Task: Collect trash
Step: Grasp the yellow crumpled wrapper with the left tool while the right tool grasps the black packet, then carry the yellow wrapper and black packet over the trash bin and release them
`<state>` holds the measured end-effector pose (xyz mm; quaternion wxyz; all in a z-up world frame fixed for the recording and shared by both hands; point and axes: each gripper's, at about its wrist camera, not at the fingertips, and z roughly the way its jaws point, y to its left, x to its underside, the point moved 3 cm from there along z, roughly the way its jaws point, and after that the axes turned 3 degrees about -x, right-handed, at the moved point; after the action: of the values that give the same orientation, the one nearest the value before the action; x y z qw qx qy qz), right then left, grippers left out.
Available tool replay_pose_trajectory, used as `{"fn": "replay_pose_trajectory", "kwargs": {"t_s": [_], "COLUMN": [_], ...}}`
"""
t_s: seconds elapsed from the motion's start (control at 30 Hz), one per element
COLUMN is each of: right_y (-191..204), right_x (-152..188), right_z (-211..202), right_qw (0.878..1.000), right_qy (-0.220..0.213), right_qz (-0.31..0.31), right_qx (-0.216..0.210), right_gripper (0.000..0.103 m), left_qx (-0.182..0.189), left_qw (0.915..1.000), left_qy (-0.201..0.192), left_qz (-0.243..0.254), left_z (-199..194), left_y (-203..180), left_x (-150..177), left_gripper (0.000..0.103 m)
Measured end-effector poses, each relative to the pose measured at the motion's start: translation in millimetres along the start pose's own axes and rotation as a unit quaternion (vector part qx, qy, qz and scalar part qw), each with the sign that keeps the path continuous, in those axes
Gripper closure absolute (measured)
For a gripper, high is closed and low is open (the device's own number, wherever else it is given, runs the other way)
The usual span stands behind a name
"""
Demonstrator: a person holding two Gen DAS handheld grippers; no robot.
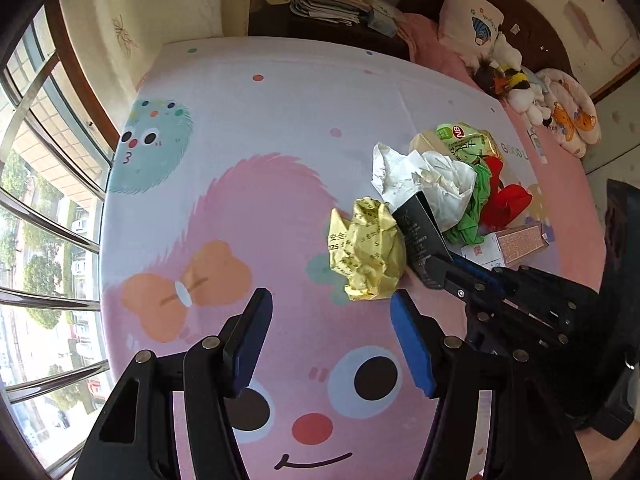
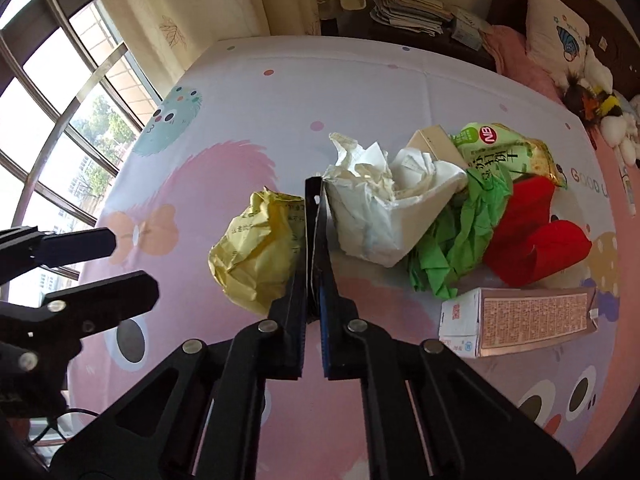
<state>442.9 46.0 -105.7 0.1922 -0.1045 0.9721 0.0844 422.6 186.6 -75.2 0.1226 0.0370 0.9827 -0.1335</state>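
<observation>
A heap of trash lies on the cartoon bedsheet [image 1: 256, 184]. My right gripper [image 2: 313, 276] is shut on a flat black carton [image 2: 313, 200], seen edge-on between its pads; in the left wrist view the same carton [image 1: 420, 236] sticks out of that gripper [image 1: 434, 276]. Left of the carton a crumpled yellow wrapper [image 2: 260, 252] rests on the sheet. My left gripper [image 1: 330, 300] is open and holds nothing. It hangs just short of the yellow wrapper [image 1: 366, 252], which lies by its right fingertip. From the right wrist camera the left gripper [image 2: 136, 266] shows at the left edge.
Beyond the carton lie crumpled white paper [image 2: 380, 208], green paper [image 2: 452, 256], a red wrapper [image 2: 532, 248], a green snack bag [image 2: 504, 152] and a pink box [image 2: 520, 320]. Plush toys [image 1: 516, 84] and a pillow sit at the bedhead. A barred window [image 1: 40, 200] runs along the left.
</observation>
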Motion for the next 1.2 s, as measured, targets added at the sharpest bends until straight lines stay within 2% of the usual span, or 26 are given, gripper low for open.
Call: {"fn": "replay_pose_trajectory", "kwargs": {"t_s": [0.23, 0.43, 0.5, 0.53, 0.67, 0.73, 0.83, 0.97, 1.2], "right_y": [-23.9, -37.7, -41.5, -42.7, -48.6, -50.4, -52.2, -51.0, -42.5], "right_x": [21.9, 47.8, 55.8, 59.9, 76.2, 82.5, 89.6, 95.7, 119.9], "right_z": [-36.4, -58.5, -64.1, -66.5, -74.8, -77.1, -83.6, -99.7, -142.2], "right_qw": [0.996, 0.991, 0.989, 0.988, 0.986, 0.985, 0.983, 0.983, 0.985], "right_qy": [-0.024, -0.036, -0.038, -0.039, -0.036, -0.034, -0.037, -0.045, -0.062], "right_qz": [0.079, 0.126, 0.141, 0.146, 0.16, 0.165, 0.173, 0.169, 0.136], "right_qx": [-0.028, -0.035, -0.037, -0.037, -0.039, -0.04, -0.044, -0.051, -0.081], "right_gripper": [0.1, 0.101, 0.101, 0.101, 0.102, 0.102, 0.102, 0.102, 0.103], "left_qx": [0.015, 0.023, 0.035, 0.042, 0.036, 0.028, 0.012, 0.009, -0.016], "left_qw": [0.9995, 0.9978, 0.9971, 0.9967, 0.9974, 0.9982, 0.9993, 0.9998, 0.9986], "left_qy": [0.027, 0.055, 0.056, 0.058, 0.053, 0.048, 0.035, 0.016, -0.035], "left_qz": [-0.002, -0.029, -0.037, -0.038, -0.033, -0.023, -0.005, 0.011, 0.037], "left_z": [36.3, 70.2, 77.3, 81.3, 88.2, 84.5, 72.0, 43.4, -22.1], "left_y": [-20.9, -23.3, -24.3, -26.6, -36.1, -40.1, -49.3, -62.1, -94.6], "left_x": [-16.5, -26.0, -28.6, -29.7, -30.2, -27.0, -18.1, 2.7, 65.5], "left_gripper": [0.041, 0.041, 0.047, 0.056, 0.065, 0.07, 0.071, 0.071, 0.071]}}
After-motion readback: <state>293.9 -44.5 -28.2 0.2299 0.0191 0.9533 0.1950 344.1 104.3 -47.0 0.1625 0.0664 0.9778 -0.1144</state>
